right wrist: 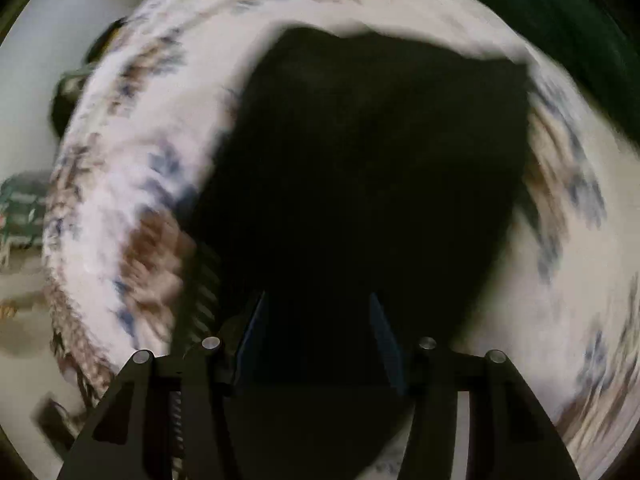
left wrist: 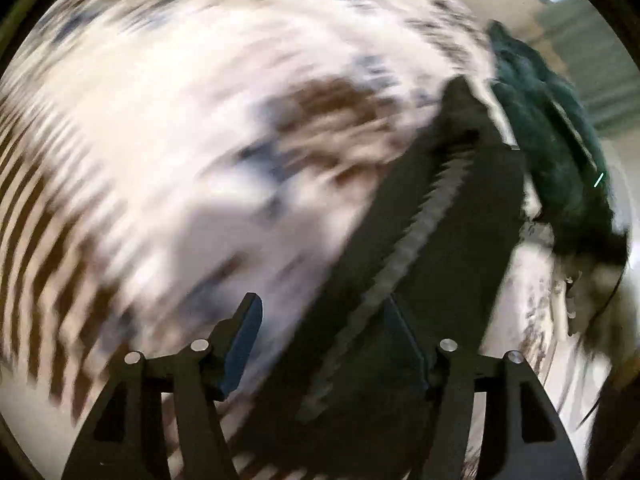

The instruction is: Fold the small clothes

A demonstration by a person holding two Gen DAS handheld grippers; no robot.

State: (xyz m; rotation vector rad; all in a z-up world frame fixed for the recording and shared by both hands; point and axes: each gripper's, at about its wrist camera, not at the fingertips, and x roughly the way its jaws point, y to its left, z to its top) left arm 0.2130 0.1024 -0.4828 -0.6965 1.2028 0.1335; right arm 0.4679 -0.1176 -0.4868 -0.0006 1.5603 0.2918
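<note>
Both views are blurred by motion. A small black garment [right wrist: 380,168] lies across a white cloth with brown and blue patterns [right wrist: 132,152]. Its near part runs between the two fingers of my right gripper [right wrist: 316,340], which stand apart with the fabric between them. In the left wrist view the same black garment [left wrist: 448,248], with a grey toothed trim line, hangs up from my left gripper [left wrist: 324,344]. It covers the right finger, while the left finger [left wrist: 244,344] stands free beside the fabric. Whether either gripper pinches the fabric is hidden.
The patterned white cloth [left wrist: 180,120] fills most of the left wrist view. A dark green garment [left wrist: 552,140] lies at the right, and shows at the top right of the right wrist view [right wrist: 560,20]. A room floor and dark objects [right wrist: 64,96] show at the left.
</note>
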